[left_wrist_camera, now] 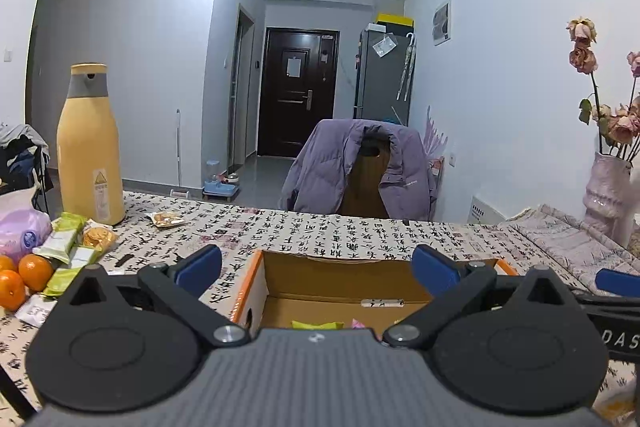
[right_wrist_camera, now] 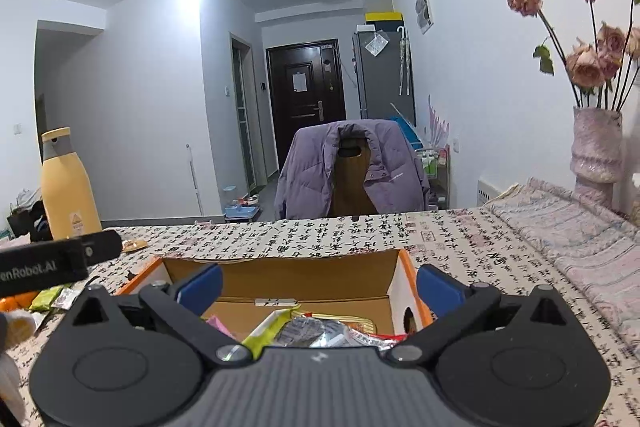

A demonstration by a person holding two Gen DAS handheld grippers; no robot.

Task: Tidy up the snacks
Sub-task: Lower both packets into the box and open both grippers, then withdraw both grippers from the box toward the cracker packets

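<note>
An open cardboard box [left_wrist_camera: 340, 279] with orange edges is seen on the calligraphy-print worktop [left_wrist_camera: 320, 231], directly ahead of the left hand-held gripper [left_wrist_camera: 316, 269], whose blue-padded fingers [left_wrist_camera: 200, 265] are spread wide with nothing between them. A green packet [left_wrist_camera: 316, 325] and a pink one are glimpsed at the box's bottom. At 9 o'clock from this gripper, loose snack packets [left_wrist_camera: 68, 247] and oranges [left_wrist_camera: 34, 271] lie beside a tall yellow bottle [left_wrist_camera: 90, 147]; a single cracker packet [left_wrist_camera: 166, 219] rests further back at 10 o'clock. In the right wrist view, the right hand-held gripper [right_wrist_camera: 320, 287] is held level just over the same box [right_wrist_camera: 280, 267], jaws released and empty, with a heap of wrapped snacks [right_wrist_camera: 316, 331] lying in the box just below and between the fingers. The left gripper's dark body [right_wrist_camera: 60, 259] is visible at 9 o'clock. A vase of dried roses [right_wrist_camera: 596, 147] stands at 2 o'clock.
</note>
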